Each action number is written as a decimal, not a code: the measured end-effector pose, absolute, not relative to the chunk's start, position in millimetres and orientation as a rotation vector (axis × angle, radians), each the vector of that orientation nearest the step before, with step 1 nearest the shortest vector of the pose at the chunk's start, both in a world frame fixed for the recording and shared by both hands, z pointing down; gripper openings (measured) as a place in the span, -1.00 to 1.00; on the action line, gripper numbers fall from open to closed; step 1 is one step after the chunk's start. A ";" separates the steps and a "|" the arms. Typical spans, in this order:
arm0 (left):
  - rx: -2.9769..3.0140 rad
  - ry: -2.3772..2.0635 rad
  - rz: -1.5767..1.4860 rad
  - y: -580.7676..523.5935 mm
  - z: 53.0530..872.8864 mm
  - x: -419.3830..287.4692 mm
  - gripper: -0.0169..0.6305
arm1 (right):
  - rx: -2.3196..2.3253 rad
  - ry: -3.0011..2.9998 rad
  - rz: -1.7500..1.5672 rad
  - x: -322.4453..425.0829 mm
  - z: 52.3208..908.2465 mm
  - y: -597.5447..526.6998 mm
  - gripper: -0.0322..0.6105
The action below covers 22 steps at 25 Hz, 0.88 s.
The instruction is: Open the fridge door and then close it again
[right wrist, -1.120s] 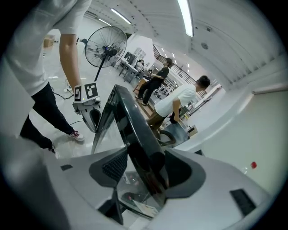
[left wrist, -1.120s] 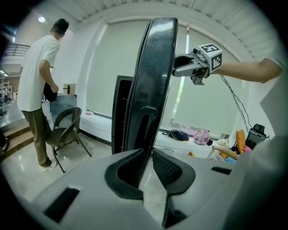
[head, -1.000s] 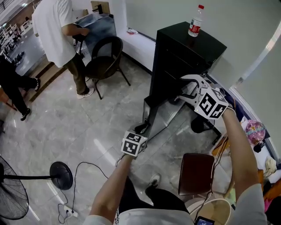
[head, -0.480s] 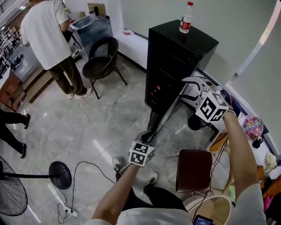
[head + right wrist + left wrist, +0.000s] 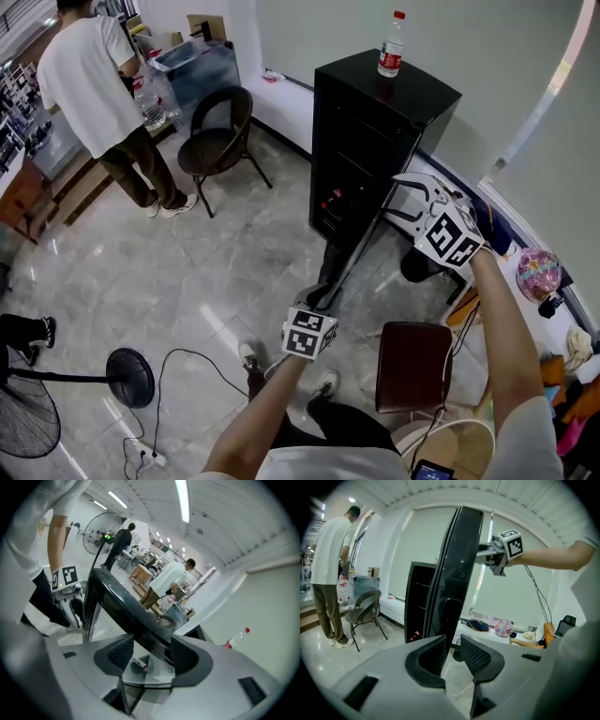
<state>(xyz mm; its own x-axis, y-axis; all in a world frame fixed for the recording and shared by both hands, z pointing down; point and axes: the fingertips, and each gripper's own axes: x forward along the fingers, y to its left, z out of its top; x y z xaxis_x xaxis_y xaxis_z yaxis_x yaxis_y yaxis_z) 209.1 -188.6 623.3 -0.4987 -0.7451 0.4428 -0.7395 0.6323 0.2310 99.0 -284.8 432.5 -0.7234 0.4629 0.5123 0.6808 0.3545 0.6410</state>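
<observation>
Standing swung out from the black fridge [image 5: 375,122], the fridge door [image 5: 457,564] rises just ahead of the left gripper [image 5: 452,639], whose jaws have just been opening and now leave a narrow gap, with nothing gripped between them. The right gripper [image 5: 152,641] has its jaws wide apart (the door's top edge passes between them, nearer to one pad), and the pads do not clamp it.

Both arms reach forward. Down low, the left gripper [image 5: 318,298] tilts downward, its fingers just easing apart, narrow gap empty. Higher up, the right gripper [image 5: 401,195] spreads its fingers wide, straddling the door [image 5: 356,248] edge without pinching.
</observation>
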 end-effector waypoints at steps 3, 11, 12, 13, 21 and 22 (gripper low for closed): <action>1.178 -2.362 0.001 -175.0 605.5 205.8 -0.73 | -0.955 -2.518 -1.066 105.0 430.1 -293.4 -0.15; 1.298 -2.411 0.050 -97.9 529.9 189.6 -0.73 | -0.654 -2.896 -0.658 147.2 369.1 -308.8 -0.17; 1.296 -2.447 0.047 -87.9 512.6 181.5 -0.73 | -0.620 -2.926 -0.623 152.0 359.7 -308.1 -0.17; 1.294 -2.482 0.047 -78.5 494.8 174.0 -0.73 | -0.590 -2.949 -0.594 157.0 351.2 -306.9 -0.17; 1.366 -2.705 0.206 -28.6 358.4 144.5 -0.73 | -0.392 -3.045 -0.512 200.1 303.2 -301.2 -0.19; 1.366 -2.728 0.218 -22.9 345.9 144.0 -0.73 | -0.373 -3.048 -0.515 204.9 299.2 -299.9 -0.22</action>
<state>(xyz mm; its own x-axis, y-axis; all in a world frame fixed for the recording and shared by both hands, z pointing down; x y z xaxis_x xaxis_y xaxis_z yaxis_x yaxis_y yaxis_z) 144.0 -22.9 345.9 -0.5986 -0.7892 0.1371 -0.8010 0.5919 -0.0899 204.9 -299.9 299.2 -0.9709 0.2299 0.0666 0.2390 0.9166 0.3204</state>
